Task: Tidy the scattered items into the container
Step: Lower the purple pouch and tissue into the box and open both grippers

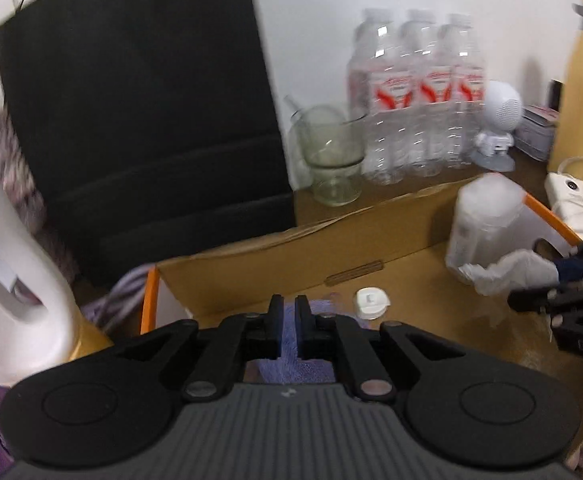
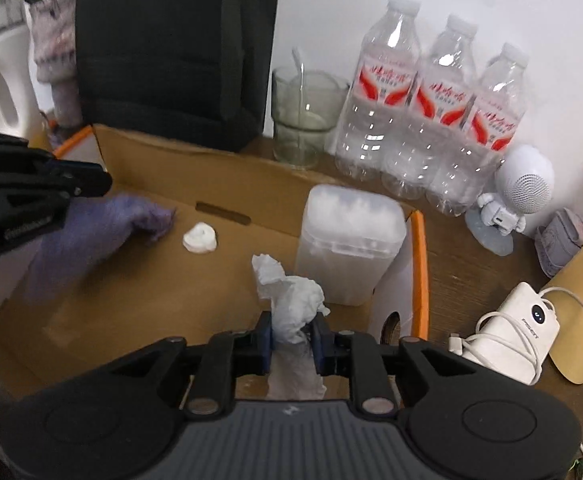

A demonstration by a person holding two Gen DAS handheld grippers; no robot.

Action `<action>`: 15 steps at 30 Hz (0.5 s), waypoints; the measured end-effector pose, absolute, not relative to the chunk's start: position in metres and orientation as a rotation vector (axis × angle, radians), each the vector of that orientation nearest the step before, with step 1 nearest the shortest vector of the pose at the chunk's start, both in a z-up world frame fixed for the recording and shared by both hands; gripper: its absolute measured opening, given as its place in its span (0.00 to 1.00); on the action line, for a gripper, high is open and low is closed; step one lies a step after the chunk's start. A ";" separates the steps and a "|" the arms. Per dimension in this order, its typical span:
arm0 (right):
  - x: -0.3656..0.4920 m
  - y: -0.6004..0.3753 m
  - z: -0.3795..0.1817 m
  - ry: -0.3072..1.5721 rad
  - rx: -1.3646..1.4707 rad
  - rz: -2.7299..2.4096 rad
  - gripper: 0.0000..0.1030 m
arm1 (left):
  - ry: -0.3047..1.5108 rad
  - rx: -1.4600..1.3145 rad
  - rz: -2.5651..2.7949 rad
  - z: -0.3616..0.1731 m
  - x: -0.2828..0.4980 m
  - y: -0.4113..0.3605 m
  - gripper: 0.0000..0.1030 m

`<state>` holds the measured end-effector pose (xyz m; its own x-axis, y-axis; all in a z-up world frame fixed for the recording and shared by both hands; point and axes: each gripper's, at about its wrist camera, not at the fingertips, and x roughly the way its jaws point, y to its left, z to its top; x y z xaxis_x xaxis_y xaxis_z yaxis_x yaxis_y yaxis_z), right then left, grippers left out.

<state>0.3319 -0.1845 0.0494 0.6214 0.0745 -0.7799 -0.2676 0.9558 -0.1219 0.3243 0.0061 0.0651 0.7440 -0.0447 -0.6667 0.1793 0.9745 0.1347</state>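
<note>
An open cardboard box (image 2: 219,168) with orange edges lies below both grippers. My left gripper (image 1: 289,320) hangs over its left part, shut on a purple cloth (image 1: 291,344); in the right wrist view the cloth (image 2: 103,232) droops from the left gripper (image 2: 105,180) down to the box floor. Over the right part, my right gripper (image 2: 293,340) is shut on a crumpled white tissue (image 2: 291,300), and from the left wrist the right gripper (image 1: 531,276) shows at the edge. A white cap (image 2: 199,238) and a translucent cotton-swab box (image 2: 347,240) stand inside the box.
Behind the box stand a black backpack (image 2: 171,52), a glass cup (image 2: 303,120) with a spoon and three water bottles (image 2: 423,120). To the right are a white robot-shaped speaker (image 2: 519,192) and a white power bank (image 2: 519,332) with cable. A white jug (image 1: 7,280) is at the left.
</note>
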 end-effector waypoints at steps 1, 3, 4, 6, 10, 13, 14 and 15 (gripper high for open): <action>0.336 -0.185 0.047 0.899 -0.230 0.199 0.20 | 0.747 0.163 -0.127 0.066 0.328 0.010 0.09; 0.342 -0.185 0.045 0.945 -0.219 0.197 0.31 | 0.805 0.072 -0.130 0.069 0.335 0.022 0.16; 0.344 -0.186 0.045 0.962 -0.206 0.194 0.35 | 0.828 0.037 -0.129 0.071 0.337 0.027 0.26; 0.344 -0.189 0.051 0.974 -0.169 0.183 0.54 | 0.860 -0.018 -0.134 0.080 0.337 0.039 0.51; 0.335 -0.200 0.078 0.973 -0.075 0.199 0.69 | 0.894 -0.046 -0.112 0.097 0.328 0.048 0.82; 0.329 -0.205 0.095 0.985 -0.009 0.223 0.88 | 0.926 -0.058 -0.076 0.109 0.320 0.048 1.00; 0.327 -0.206 0.100 0.998 0.008 0.222 0.88 | 0.919 -0.064 -0.070 0.114 0.315 0.049 1.00; 0.325 -0.207 0.105 1.009 0.018 0.216 0.88 | 0.907 -0.069 -0.063 0.121 0.308 0.049 1.00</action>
<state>0.3251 -0.2066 0.1045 0.5135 0.1877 -0.8373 -0.1711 0.9786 0.1144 0.3082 0.0491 0.1215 0.6142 -0.0841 -0.7847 0.0259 0.9959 -0.0864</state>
